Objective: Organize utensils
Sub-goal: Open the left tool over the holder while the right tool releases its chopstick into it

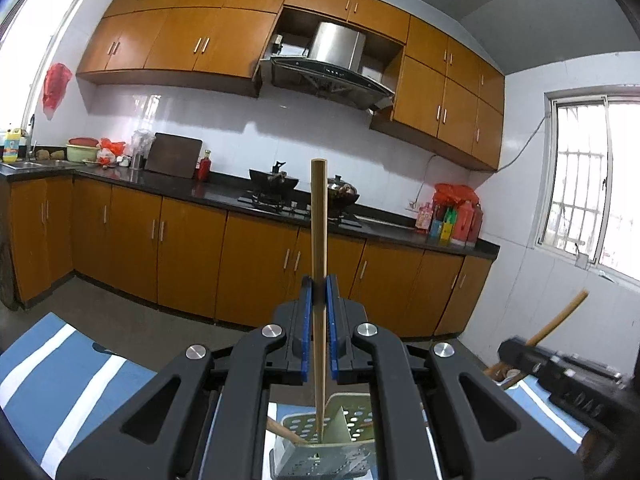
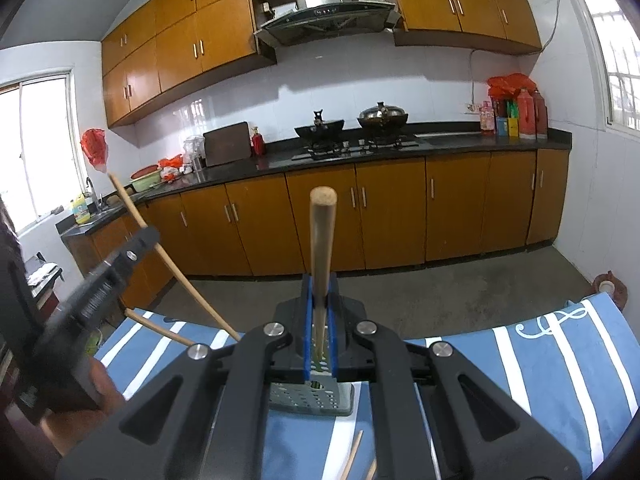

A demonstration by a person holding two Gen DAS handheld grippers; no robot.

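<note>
I log the striped blue cloth first: it spreads under both grippers, and on it stands the perforated utensil holder, directly below and just ahead of both sets of jaws. In the left wrist view the holder shows a divider, and one wooden stick already leans in its left compartment. My left gripper has its blue pads closed on a thin chopstick, held upright, long axis running straight down through the jaws, its lower tip inside the holder beside the divider; I cannot tell whether the tip touches the bottom. My right gripper is likewise clamped, on a thicker round-ended wooden handle, also upright, its lower end dropping toward the holder; the jaws hide where it ends. Both jaws are nearly together, parted only by the width of what they grip. Judgement: both pieces are lined up over the holder, the left one further in, so the coming move is a straight descent along each long axis, then release. Risk: the two grippers sit close together and may crowd the same opening. Loose chopsticks lie on the cloth beneath the right jaws, still to be collected.
</note>
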